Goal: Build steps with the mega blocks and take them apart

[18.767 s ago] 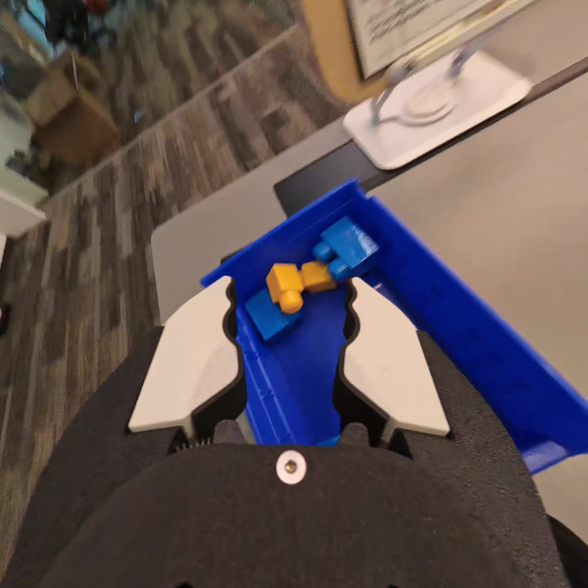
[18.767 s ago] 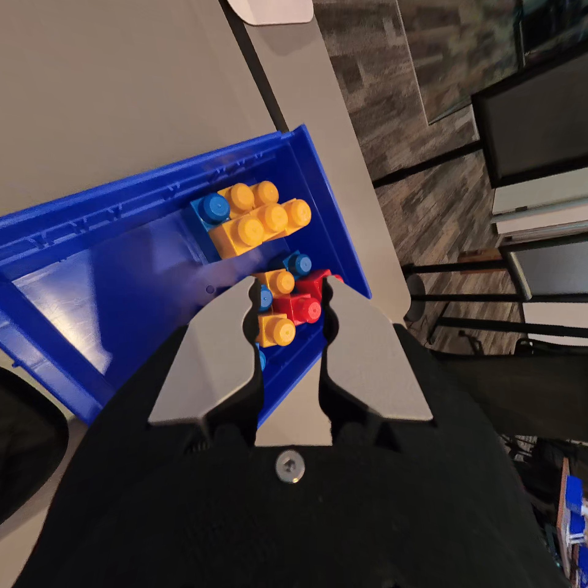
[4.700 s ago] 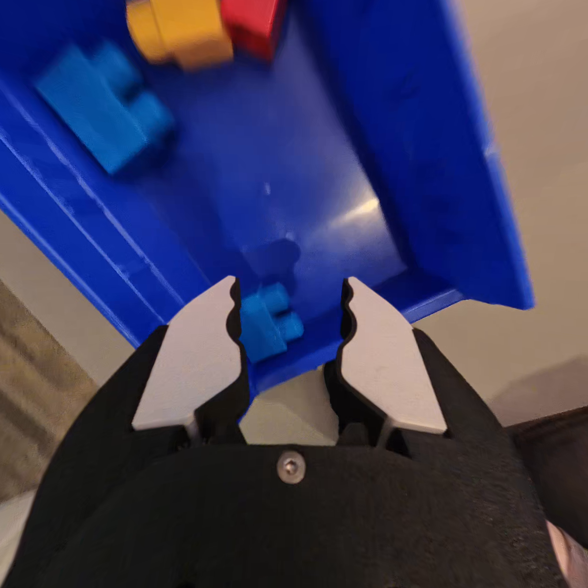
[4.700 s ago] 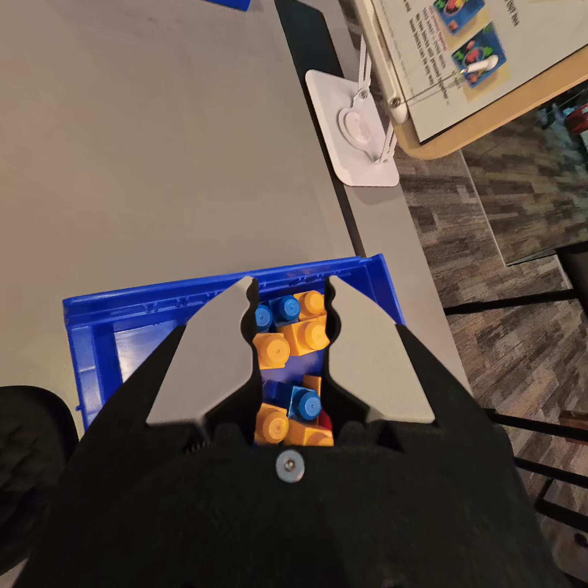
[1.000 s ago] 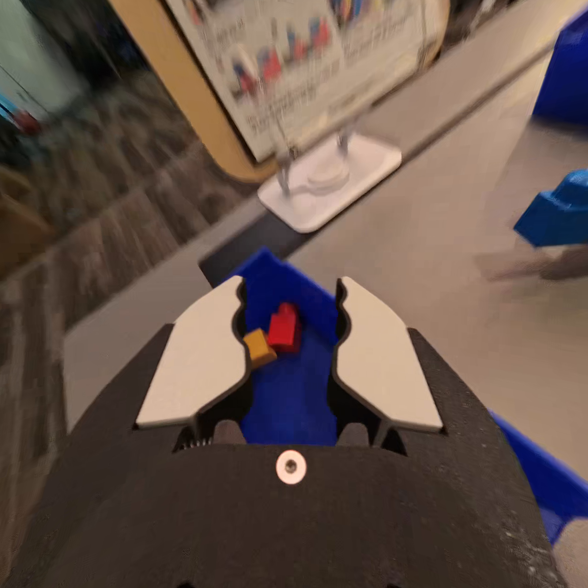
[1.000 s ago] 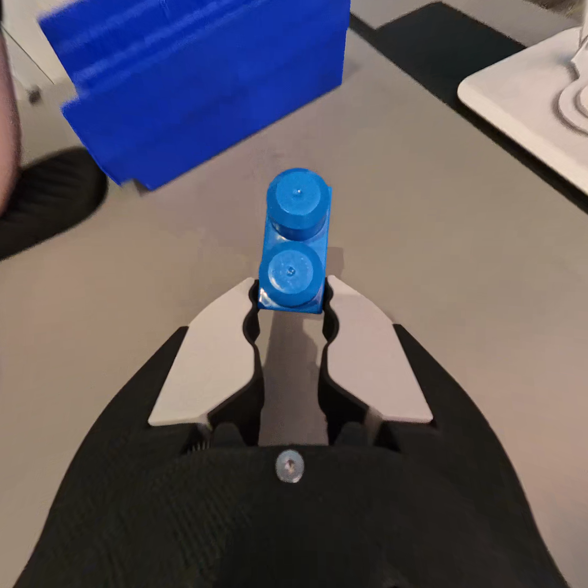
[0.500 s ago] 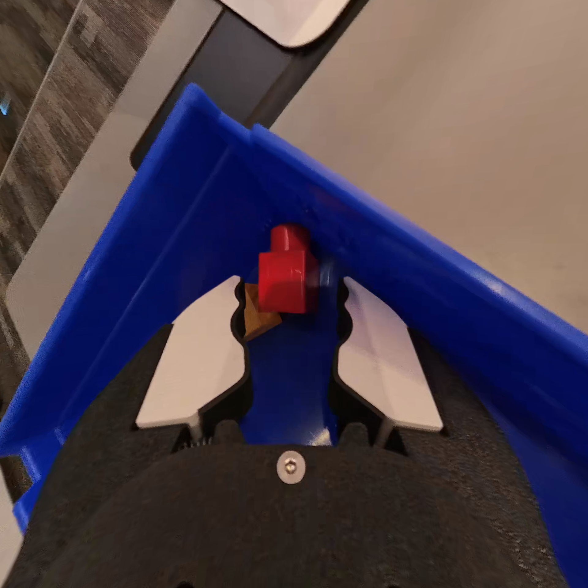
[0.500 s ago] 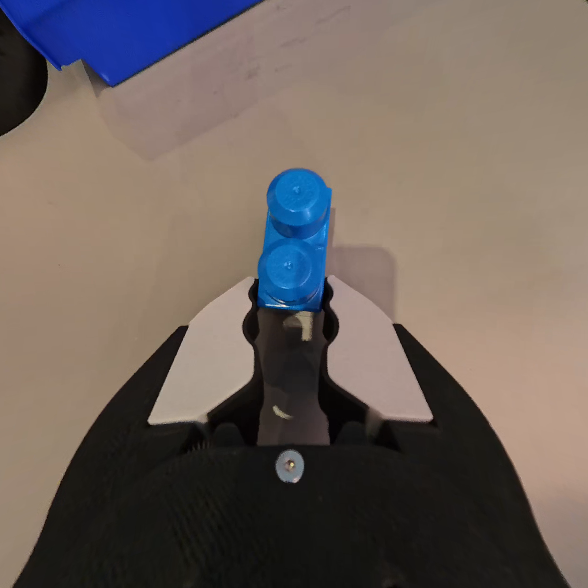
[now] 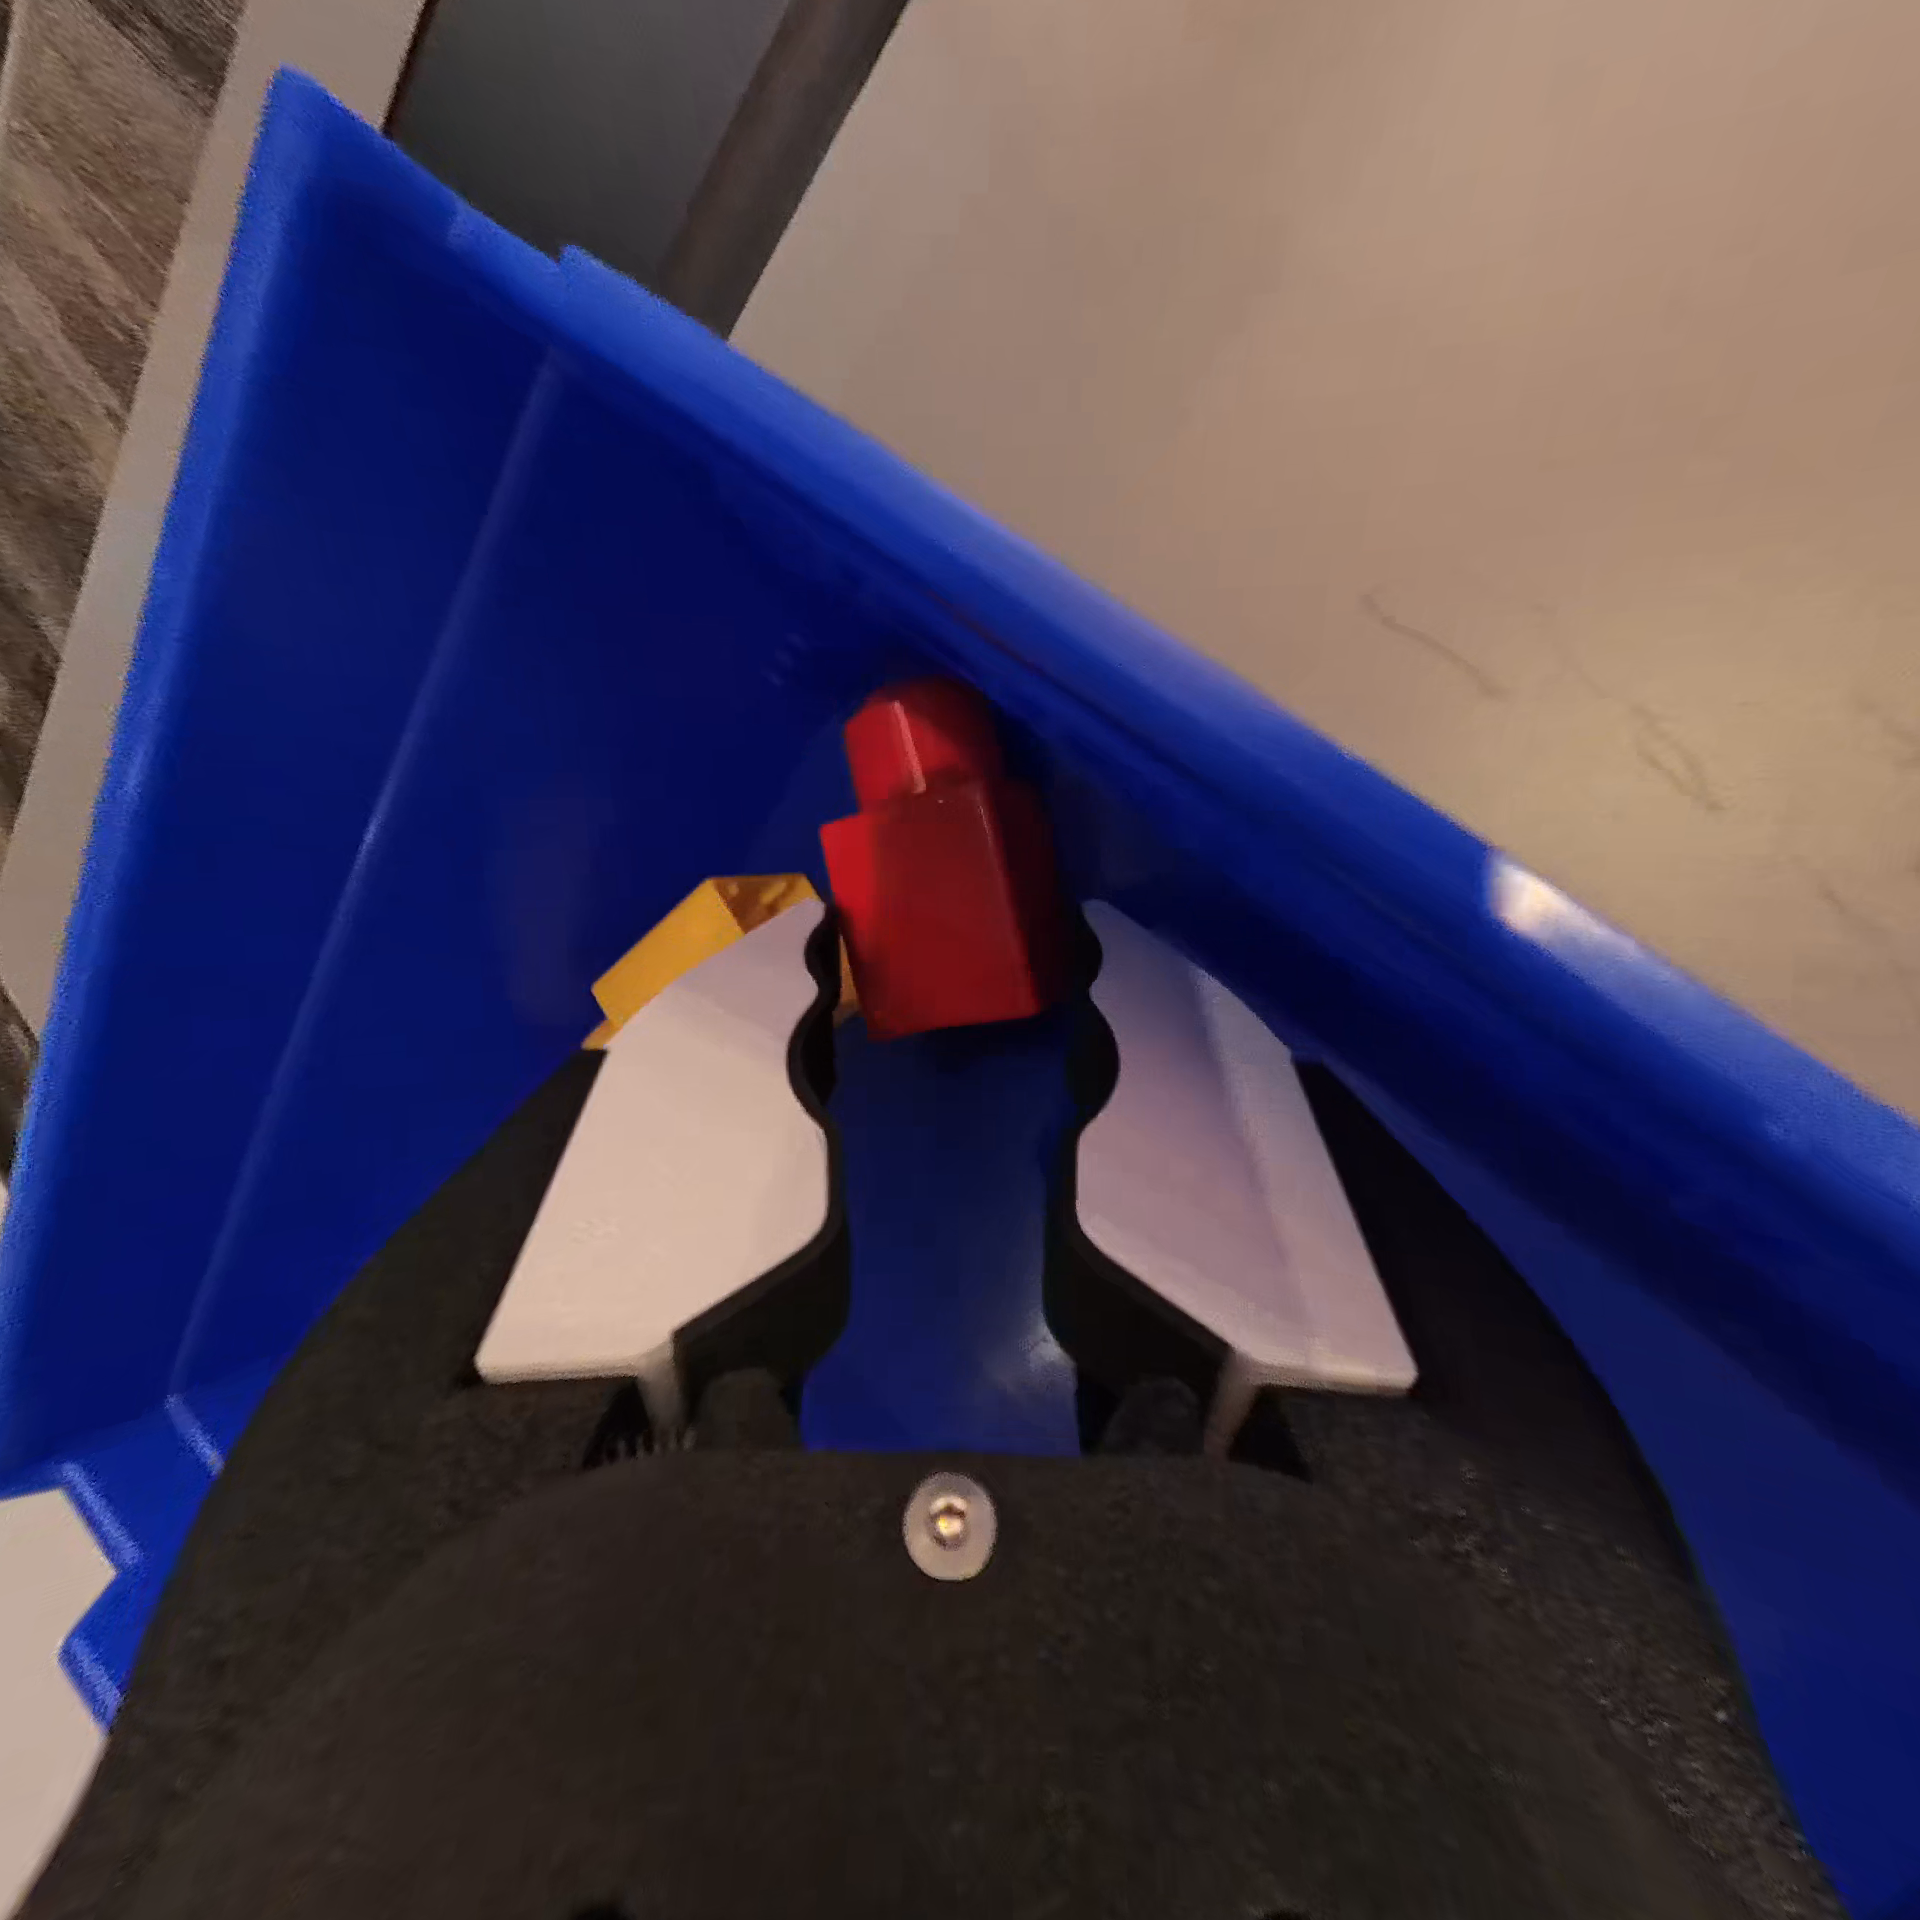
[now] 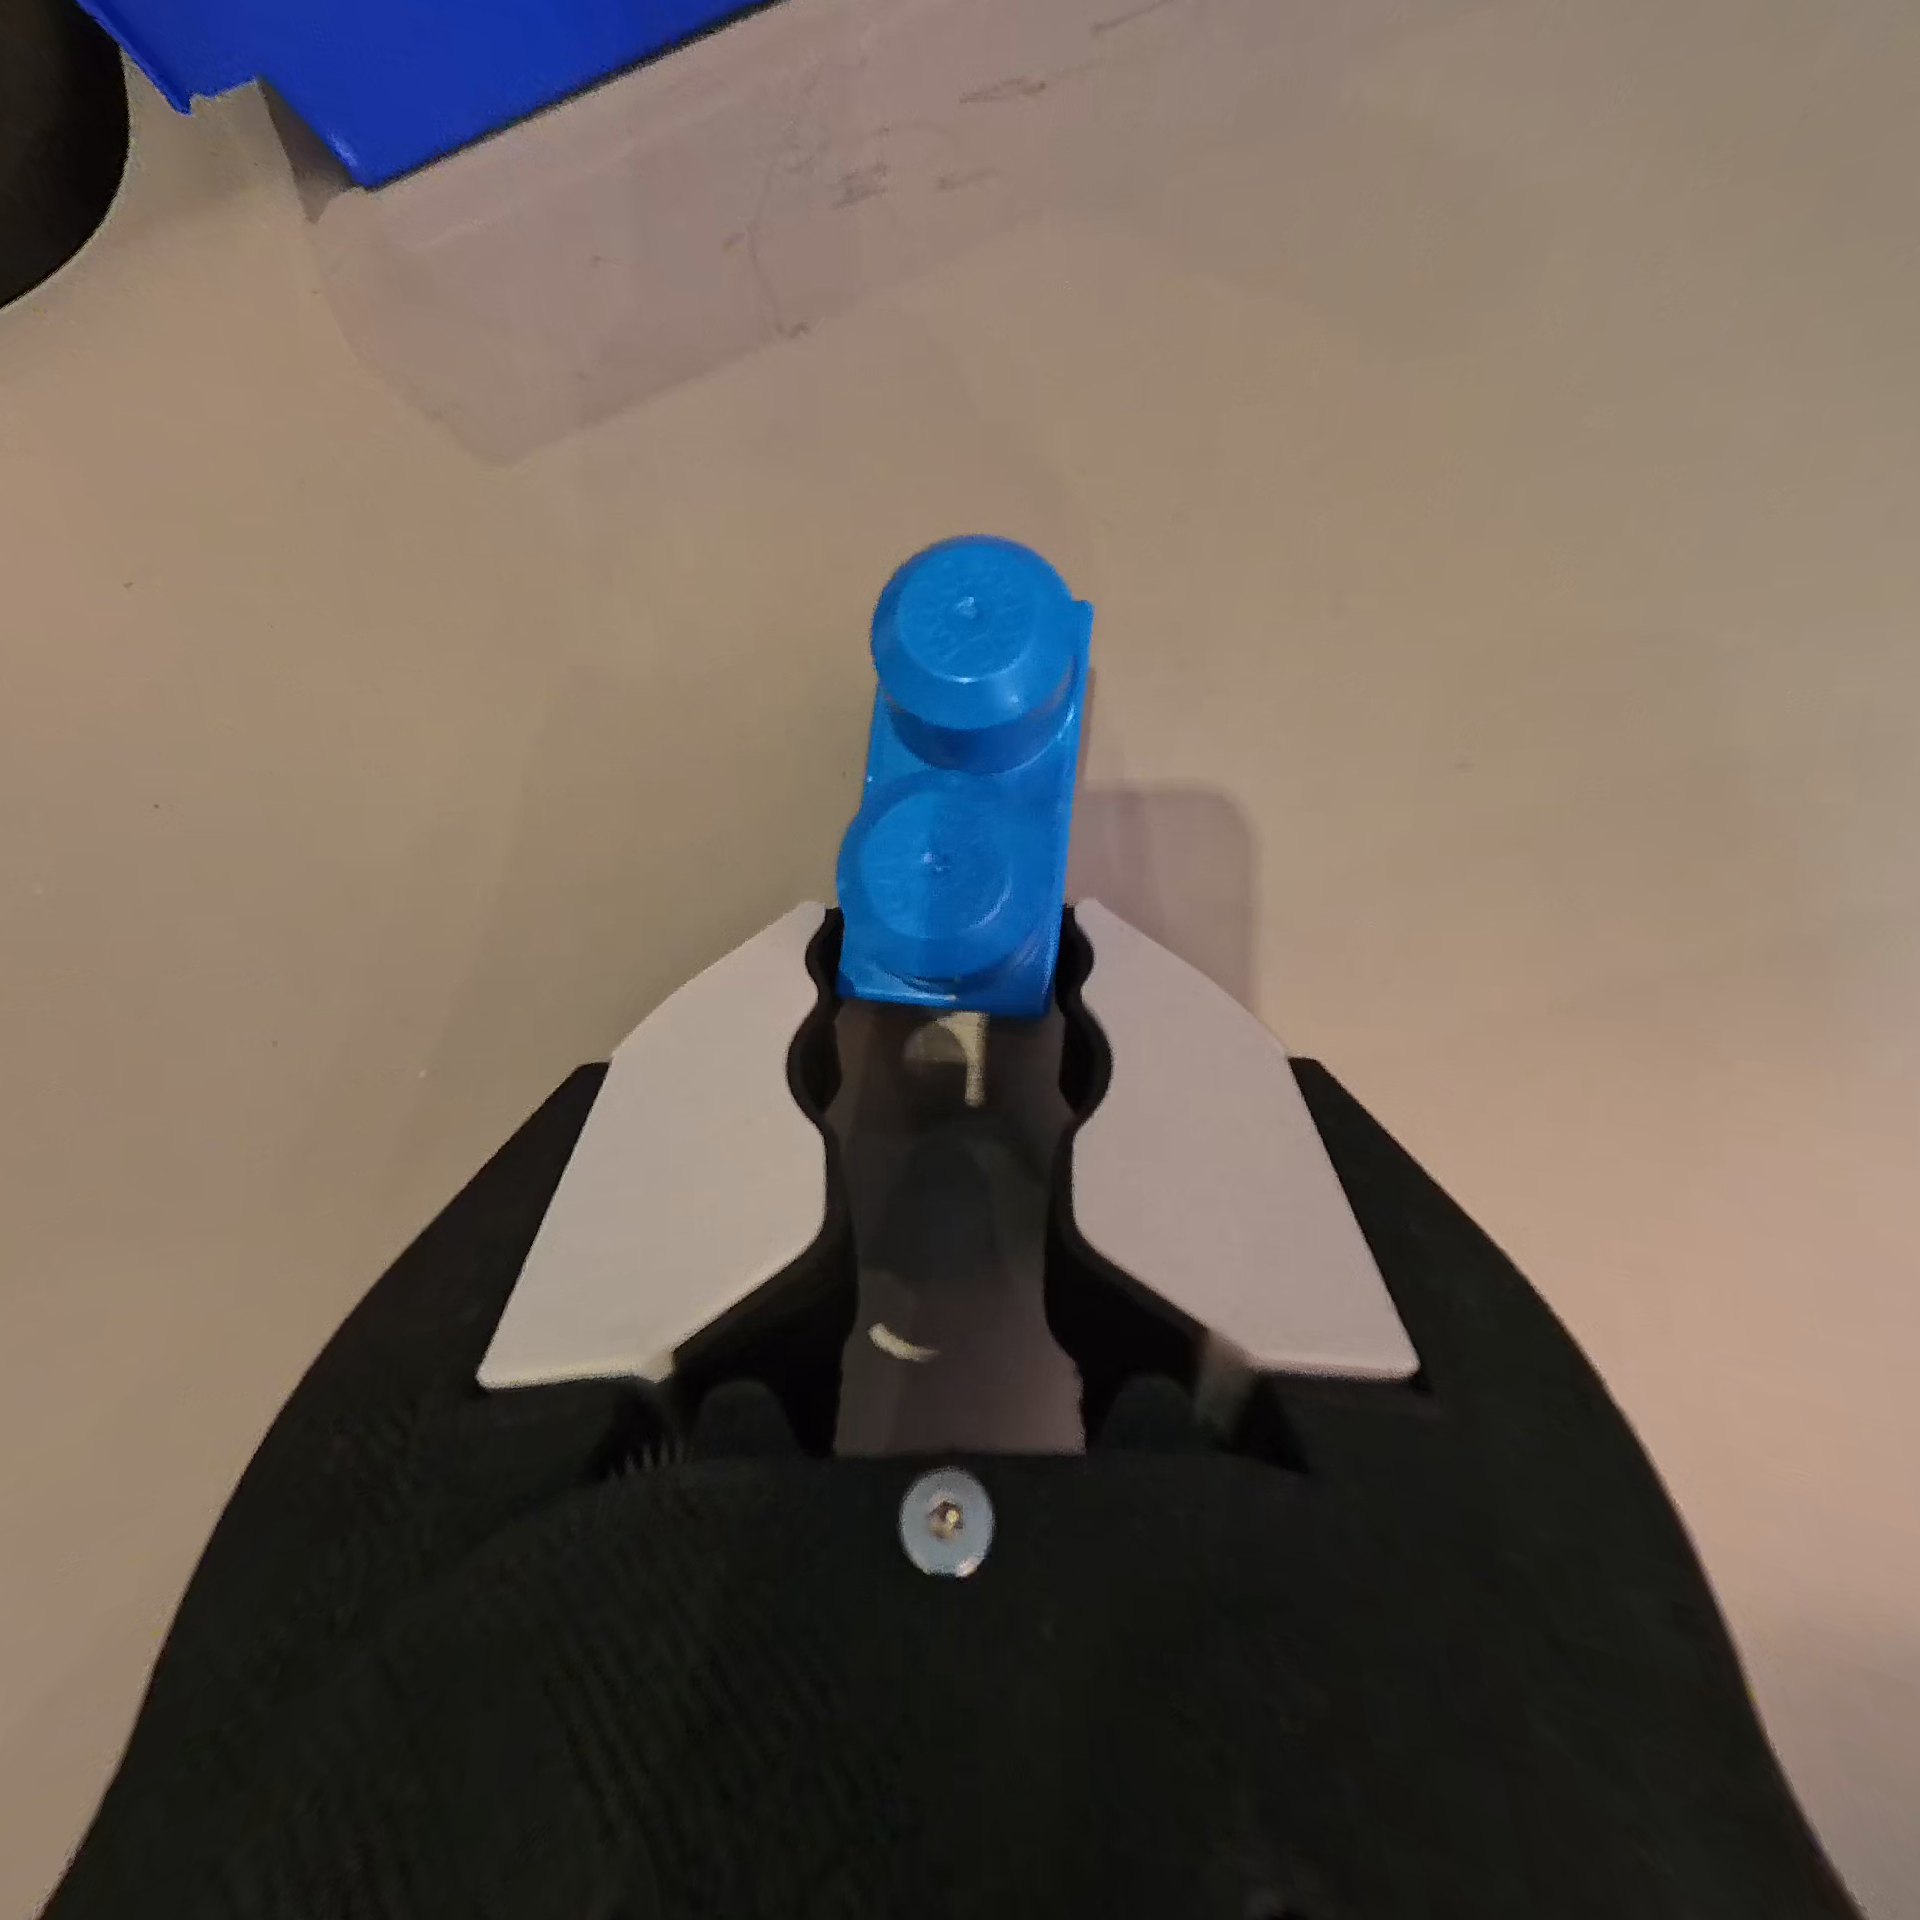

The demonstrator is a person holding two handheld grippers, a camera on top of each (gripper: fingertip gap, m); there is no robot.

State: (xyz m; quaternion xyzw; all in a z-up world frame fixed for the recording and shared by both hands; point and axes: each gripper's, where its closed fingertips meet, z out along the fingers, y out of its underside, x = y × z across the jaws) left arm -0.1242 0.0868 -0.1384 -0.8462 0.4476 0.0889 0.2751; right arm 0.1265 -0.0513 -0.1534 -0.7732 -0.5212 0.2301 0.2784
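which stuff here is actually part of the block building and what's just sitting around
Part of the job:
- blue two-stud block, clamped in the right hand-held gripper
- red one-stud block, between the left hand-held gripper tips
- yellow block, partly hidden
- blue bin holding the red and yellow blocks

Just there:
- beige tabletop
- patterned floor

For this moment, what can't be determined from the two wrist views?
- Yellow block, left wrist view: mostly hidden behind the left gripper's finger; shape unclear.
- Red block, left wrist view: whether the fingers already press it is unclear; its far side is hidden.
- Blue bin, right wrist view: cut off by the top edge; contents unseen.
- Blue block in the right gripper: whether it touches the table is hidden beneath it.
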